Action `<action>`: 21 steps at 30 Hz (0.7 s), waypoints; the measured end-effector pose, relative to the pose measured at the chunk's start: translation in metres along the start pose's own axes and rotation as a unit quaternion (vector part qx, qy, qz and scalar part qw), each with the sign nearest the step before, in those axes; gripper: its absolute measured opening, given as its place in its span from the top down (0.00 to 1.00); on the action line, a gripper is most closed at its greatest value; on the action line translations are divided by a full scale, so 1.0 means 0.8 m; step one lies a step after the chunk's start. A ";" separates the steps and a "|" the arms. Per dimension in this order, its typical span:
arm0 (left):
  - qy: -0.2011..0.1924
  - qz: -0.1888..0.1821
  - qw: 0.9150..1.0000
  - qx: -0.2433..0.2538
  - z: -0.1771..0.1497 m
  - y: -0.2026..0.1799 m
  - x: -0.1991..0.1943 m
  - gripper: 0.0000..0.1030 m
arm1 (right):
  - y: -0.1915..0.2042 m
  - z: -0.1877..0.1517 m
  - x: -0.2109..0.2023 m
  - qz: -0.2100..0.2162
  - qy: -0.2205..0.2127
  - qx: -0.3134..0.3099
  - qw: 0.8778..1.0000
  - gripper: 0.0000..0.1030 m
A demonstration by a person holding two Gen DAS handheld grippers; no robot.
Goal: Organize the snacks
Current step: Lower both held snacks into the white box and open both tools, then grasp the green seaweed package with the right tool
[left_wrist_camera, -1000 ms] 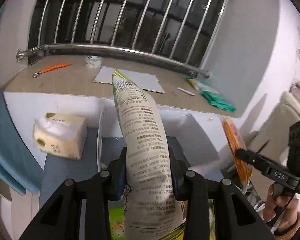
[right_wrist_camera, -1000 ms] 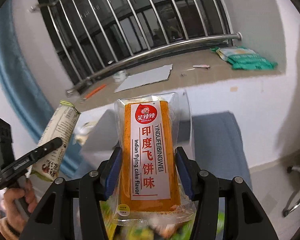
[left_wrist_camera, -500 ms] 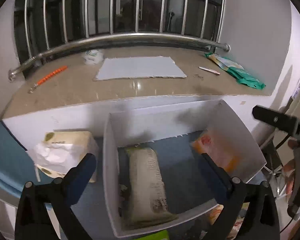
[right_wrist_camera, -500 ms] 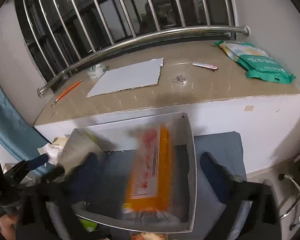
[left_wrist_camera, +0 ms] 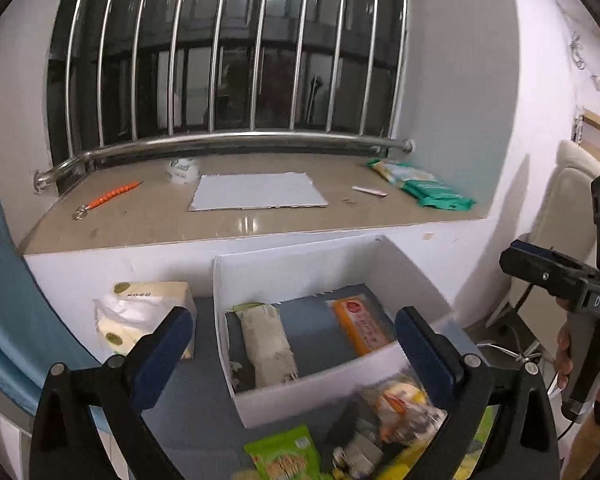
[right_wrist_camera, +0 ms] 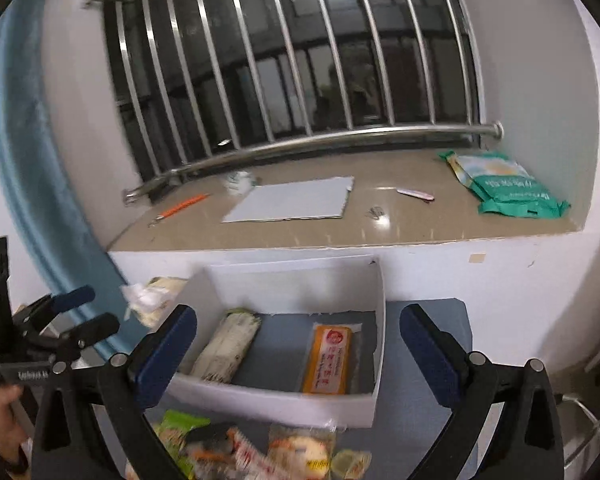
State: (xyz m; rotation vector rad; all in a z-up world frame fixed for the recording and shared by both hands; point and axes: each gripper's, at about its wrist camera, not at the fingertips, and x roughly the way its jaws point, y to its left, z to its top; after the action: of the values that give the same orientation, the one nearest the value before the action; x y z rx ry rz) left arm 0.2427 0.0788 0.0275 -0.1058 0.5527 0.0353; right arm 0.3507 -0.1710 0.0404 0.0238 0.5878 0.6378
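Observation:
A white box (left_wrist_camera: 324,394) (right_wrist_camera: 284,402) stands on a grey-blue surface below the window ledge. Inside lie a pale green-topped snack pack (left_wrist_camera: 267,344) (right_wrist_camera: 226,350) at the left and an orange flatbread pack (left_wrist_camera: 360,324) (right_wrist_camera: 330,360) at the right. My left gripper (left_wrist_camera: 296,354) is open and empty above the box's front. My right gripper (right_wrist_camera: 296,354) is open and empty, also over the box. Loose snacks (left_wrist_camera: 396,404) (right_wrist_camera: 300,450) lie in front of the box, among them a green pack (left_wrist_camera: 284,456).
A tissue pack (left_wrist_camera: 140,316) sits left of the box. The stone ledge (left_wrist_camera: 148,220) holds a grey sheet (left_wrist_camera: 256,197), an orange tool (left_wrist_camera: 108,199) and green bags (left_wrist_camera: 424,189). A blue curtain (right_wrist_camera: 40,200) hangs at the left. A chair (left_wrist_camera: 568,208) is at the right.
Both grippers opened and let go of their packs, which now lie in the box. Both grippers then drew back and up from the box.

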 end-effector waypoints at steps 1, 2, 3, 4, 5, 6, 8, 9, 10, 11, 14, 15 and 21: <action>-0.004 0.000 1.000 0.002 -0.004 -0.004 -0.012 0.00 | 0.002 -0.005 -0.011 0.005 -0.004 -0.001 1.000 0.00; -0.007 -0.002 1.000 0.005 -0.011 -0.009 -0.027 0.00 | 0.005 -0.011 -0.027 0.009 -0.010 -0.004 1.000 0.00; -0.008 -0.007 1.000 0.004 -0.017 -0.013 -0.039 0.00 | 0.007 -0.017 -0.038 0.015 -0.013 -0.005 1.000 0.00; -0.009 -0.012 1.000 0.003 -0.023 -0.016 -0.048 0.00 | 0.009 -0.025 -0.054 0.025 -0.015 -0.006 1.000 0.00; -0.006 -0.017 1.000 0.004 -0.033 -0.021 -0.059 0.00 | 0.010 -0.031 -0.063 0.029 -0.017 -0.005 0.999 0.00; -0.008 -0.023 1.000 0.007 -0.044 -0.027 -0.072 0.00 | 0.011 -0.040 -0.076 0.035 -0.019 -0.003 0.999 0.00; -0.016 -0.038 0.999 0.004 -0.069 -0.036 -0.097 0.00 | 0.012 -0.061 -0.102 0.050 -0.019 -0.002 0.999 0.00; -0.018 -0.045 0.999 0.003 -0.079 -0.038 -0.106 0.00 | 0.012 -0.071 -0.113 0.051 -0.021 -0.002 0.999 0.00; -0.022 -0.055 0.998 -0.002 -0.094 -0.042 -0.118 0.00 | 0.014 -0.081 -0.123 0.048 -0.024 -0.005 0.999 0.00; -0.026 -0.060 0.998 -0.007 -0.106 -0.043 -0.127 0.00 | 0.015 -0.097 -0.138 0.044 -0.030 -0.007 0.999 0.00; -0.029 -0.070 0.997 -0.026 -0.147 -0.048 -0.149 0.00 | 0.012 -0.141 -0.171 0.041 -0.040 0.003 0.998 0.00; -0.031 -0.073 0.996 -0.035 -0.160 -0.048 -0.155 0.00 | 0.011 -0.157 -0.180 0.043 -0.042 0.008 0.998 0.00; -0.009 -0.099 0.994 -0.043 -0.209 -0.058 -0.169 0.00 | -0.010 -0.237 -0.204 0.016 -0.023 0.058 0.998 0.00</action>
State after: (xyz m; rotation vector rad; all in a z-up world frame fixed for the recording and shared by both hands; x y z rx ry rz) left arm 0.0435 0.0139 -0.0389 -0.2447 0.5200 -0.1337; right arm 0.1506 -0.2992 -0.0367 0.1566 0.5808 0.6311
